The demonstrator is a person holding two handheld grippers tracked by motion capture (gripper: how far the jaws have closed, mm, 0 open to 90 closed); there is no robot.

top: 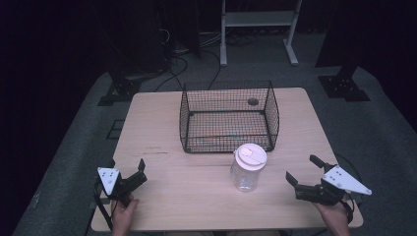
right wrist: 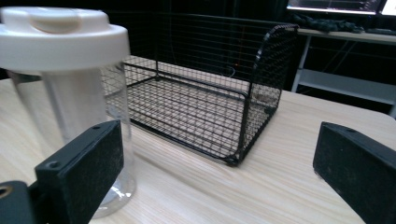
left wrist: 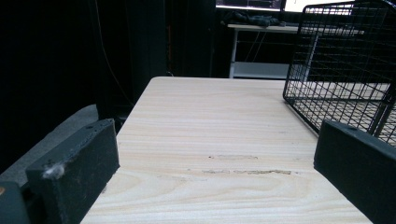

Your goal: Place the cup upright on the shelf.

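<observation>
Both tools sit low at the near edge of the tabletop, jaws spread apart and gripping nothing.

Right tool [top: 301, 171] rests near the right corner, with the clear jar [top: 248, 169] and its cream lid [top: 251, 155] to its left, apart from it; in the right gripper view the jar [right wrist: 84, 116] stands upright just beyond the left jaw. Left tool [top: 134, 169] lies near the left corner, well apart from the jar, bare wood of the tabletop [left wrist: 210, 135] ahead of it. Black wire basket [top: 228, 115] stands mid-tabletop just behind the jar, open at the top. Bare tabletop [top: 196, 191] stretches between the two tools.
</observation>
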